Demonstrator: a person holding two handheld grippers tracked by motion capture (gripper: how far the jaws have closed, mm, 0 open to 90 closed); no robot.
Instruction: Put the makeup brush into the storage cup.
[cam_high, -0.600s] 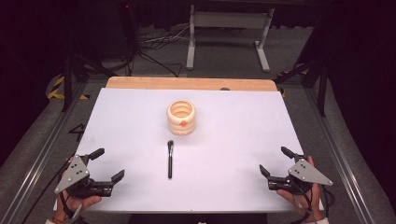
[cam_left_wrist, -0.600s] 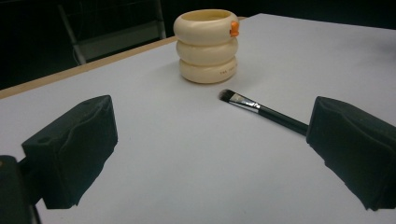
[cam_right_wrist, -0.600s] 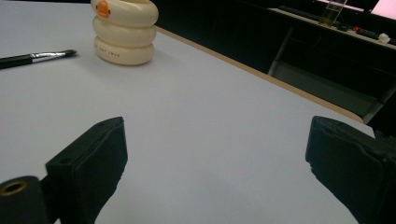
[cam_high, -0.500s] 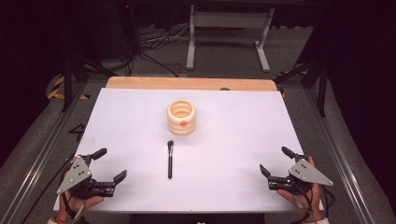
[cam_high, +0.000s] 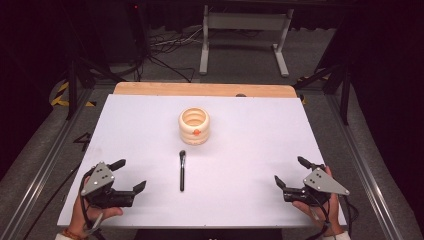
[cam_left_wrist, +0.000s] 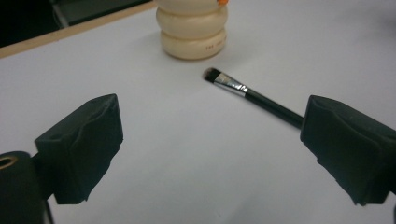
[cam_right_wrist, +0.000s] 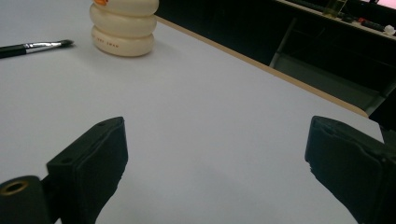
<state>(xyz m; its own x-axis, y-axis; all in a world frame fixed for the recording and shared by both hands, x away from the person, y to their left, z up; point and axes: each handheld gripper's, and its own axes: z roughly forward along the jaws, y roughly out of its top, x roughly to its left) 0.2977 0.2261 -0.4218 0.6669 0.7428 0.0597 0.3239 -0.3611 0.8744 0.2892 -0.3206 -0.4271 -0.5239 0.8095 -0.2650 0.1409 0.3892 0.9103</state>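
- The left gripper (cam_high: 128, 176) sits at the near left of the white counter (cam_high: 260, 145), its fingers (cam_left_wrist: 81, 147) spread wide with nothing between them, angled toward the middle.
- The brush (cam_high: 182, 171) lies flat on the counter near the middle, nearer the left gripper than the right one, with its dark bristle tip (cam_left_wrist: 211, 73) pointing at the holder and its handle running back toward the person.
- My guess is that it is very light and stiff, a thin, smooth handle that could roll or skid away if nudged from one side.
- The bristles look soft, so they are best left alone. The metal ferrule (cam_left_wrist: 232, 85) is slick and narrow.
- The best hold is probably across the black handle (cam_high: 182, 180) at about its middle, with the fingers closing from both sides at once, low to the counter.
- The ringed cream holder (cam_high: 194, 125) stands upright just beyond the brush tip, apart from it. It looks rigid and steadier than the brush, with an open top.
- The right gripper (cam_high: 292, 174) rests at the near right, well apart from the brush, its fingers (cam_right_wrist: 88, 168) also wide open and empty.
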